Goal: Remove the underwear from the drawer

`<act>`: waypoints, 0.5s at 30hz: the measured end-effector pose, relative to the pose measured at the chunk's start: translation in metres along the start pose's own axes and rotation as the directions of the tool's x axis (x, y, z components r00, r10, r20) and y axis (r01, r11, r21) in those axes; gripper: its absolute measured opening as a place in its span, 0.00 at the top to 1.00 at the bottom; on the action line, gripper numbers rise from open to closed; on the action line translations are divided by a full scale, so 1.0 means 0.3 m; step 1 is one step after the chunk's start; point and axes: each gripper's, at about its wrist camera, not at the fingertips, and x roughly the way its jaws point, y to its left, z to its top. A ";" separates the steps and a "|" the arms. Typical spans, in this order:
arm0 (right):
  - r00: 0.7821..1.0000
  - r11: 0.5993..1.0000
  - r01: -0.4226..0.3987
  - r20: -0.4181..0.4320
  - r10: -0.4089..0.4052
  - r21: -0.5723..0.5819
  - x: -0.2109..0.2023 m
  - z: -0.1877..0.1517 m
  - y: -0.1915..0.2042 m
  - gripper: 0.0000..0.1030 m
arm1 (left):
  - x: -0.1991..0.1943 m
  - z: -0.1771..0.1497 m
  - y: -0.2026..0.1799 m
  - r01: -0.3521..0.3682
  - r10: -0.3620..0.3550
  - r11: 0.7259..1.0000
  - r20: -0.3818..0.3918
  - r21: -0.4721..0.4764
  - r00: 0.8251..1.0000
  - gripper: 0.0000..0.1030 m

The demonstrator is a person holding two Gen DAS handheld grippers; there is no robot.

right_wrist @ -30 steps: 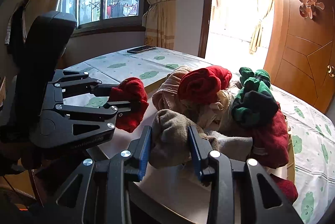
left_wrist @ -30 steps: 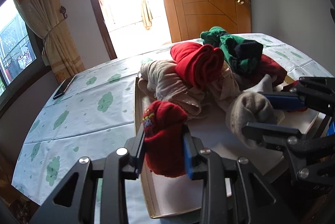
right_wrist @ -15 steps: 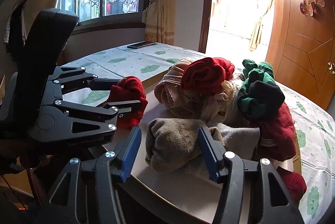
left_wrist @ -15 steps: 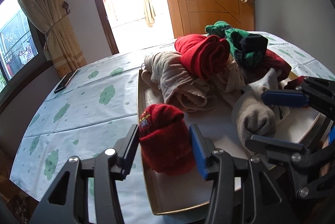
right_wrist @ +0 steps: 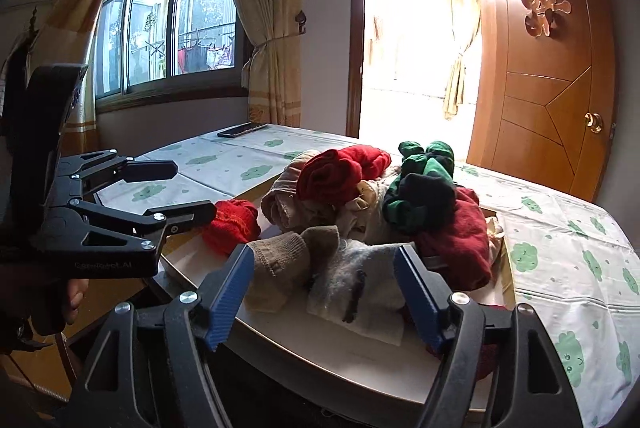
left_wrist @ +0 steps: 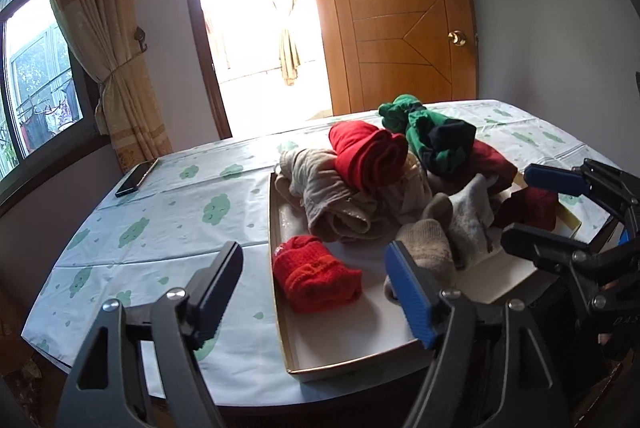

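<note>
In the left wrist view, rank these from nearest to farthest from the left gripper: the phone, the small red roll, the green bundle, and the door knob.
From the left gripper, whose jaws are opening with nothing between them:
1. Small red roll, just ahead, in the tray's near corner.
2. Green bundle, atop the pile, right.
3. Phone, far left on the tablecloth.
4. Door knob, on the door behind.

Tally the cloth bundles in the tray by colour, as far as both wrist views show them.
Bright red: 2, small knit bundle and top roll
Dark red: 1
Green and navy: 1
Beige or tan: 2
Grey: 1
Total: 7 distinguishable
</note>
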 end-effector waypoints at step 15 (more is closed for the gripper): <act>0.992 0.999 0.032 0.123 -0.032 0.006 -0.176 -0.012 0.009 0.19 | -0.130 -0.006 -0.053 0.018 -0.017 1.000 0.099 -0.008 0.995 0.11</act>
